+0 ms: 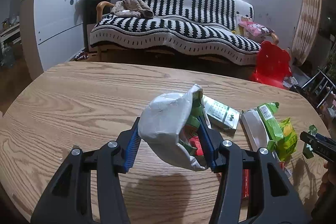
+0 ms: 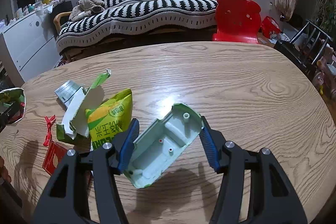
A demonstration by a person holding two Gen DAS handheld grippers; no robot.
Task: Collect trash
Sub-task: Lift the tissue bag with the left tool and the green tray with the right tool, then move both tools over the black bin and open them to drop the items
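In the left wrist view my left gripper (image 1: 171, 140) is shut on a white plastic bag (image 1: 168, 121) stuffed with green and red wrappers, held above the wooden table (image 1: 84, 98). In the right wrist view my right gripper (image 2: 168, 140) holds a pale green plastic shell (image 2: 161, 148) between its blue pads, just above the table (image 2: 231, 87). A yellow-green corn snack packet (image 2: 111, 117), torn white and green cardboard (image 2: 77, 114), a grey box (image 2: 67, 91), a red card (image 2: 53, 156) and a red ribbon (image 2: 49, 127) lie left of it.
A striped sofa (image 1: 178, 28) stands behind the table. A red child's chair (image 2: 237, 20) is at the far edge. A white dresser (image 1: 54, 20) is at left. A dark metal rack (image 2: 310, 47) is at right. The right gripper's tip (image 1: 317, 142) shows at the left view's right edge.
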